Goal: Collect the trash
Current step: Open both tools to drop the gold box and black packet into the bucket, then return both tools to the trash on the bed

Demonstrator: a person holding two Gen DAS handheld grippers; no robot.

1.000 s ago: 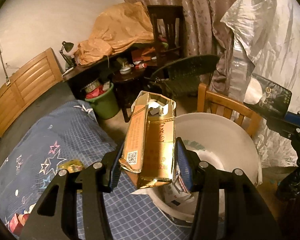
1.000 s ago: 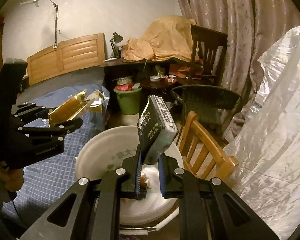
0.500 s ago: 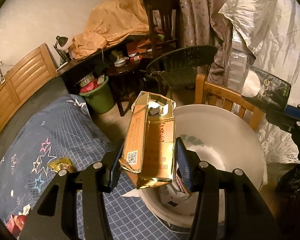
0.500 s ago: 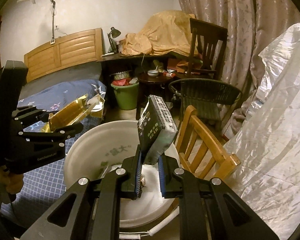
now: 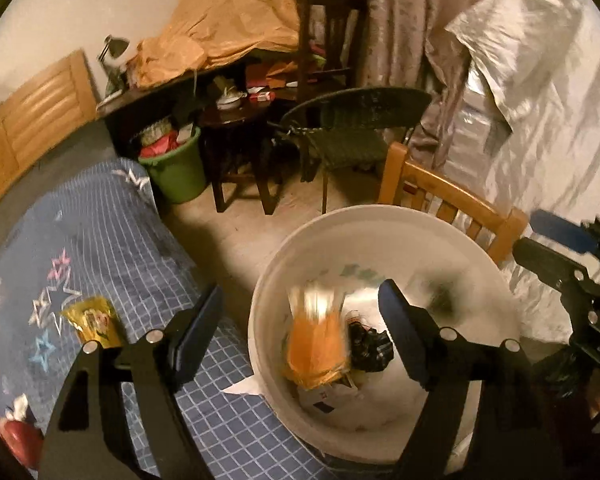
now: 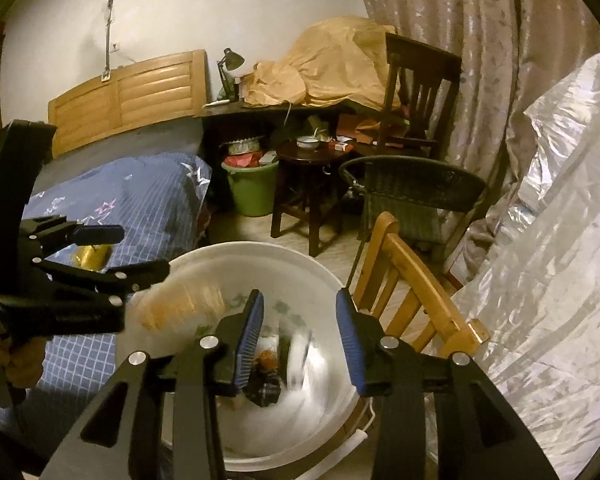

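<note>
My left gripper [image 5: 300,332] hangs over a big white bucket [image 5: 380,216], its jaws opening with nothing pressed between them. A gold carton [image 5: 318,340] shows as a blur below them, dropping onto the rubbish inside the bucket. In the right wrist view my right gripper [image 6: 300,336] is also over the bucket [image 6: 260,248] with its jaws opening. A dark packet [image 6: 298,356] falls blurred beneath it. The left gripper [image 6: 128,252] shows at the left there, above the blurred carton [image 6: 180,304]. A yellow wrapper [image 5: 92,320] lies on the blue checked bedspread [image 5: 100,240].
A wooden chair [image 5: 452,200] stands behind the bucket, with a dark wicker chair [image 5: 352,128] and a stool [image 5: 236,120] further back. A full green bin [image 5: 176,168] sits by the bed. A silver sheet [image 5: 540,100] covers something bulky at right.
Both grippers have opened. The gold carton has left the left gripper and the dark packet the right one; both are falling into the bucket. Both hands moved a little lower over it.
</note>
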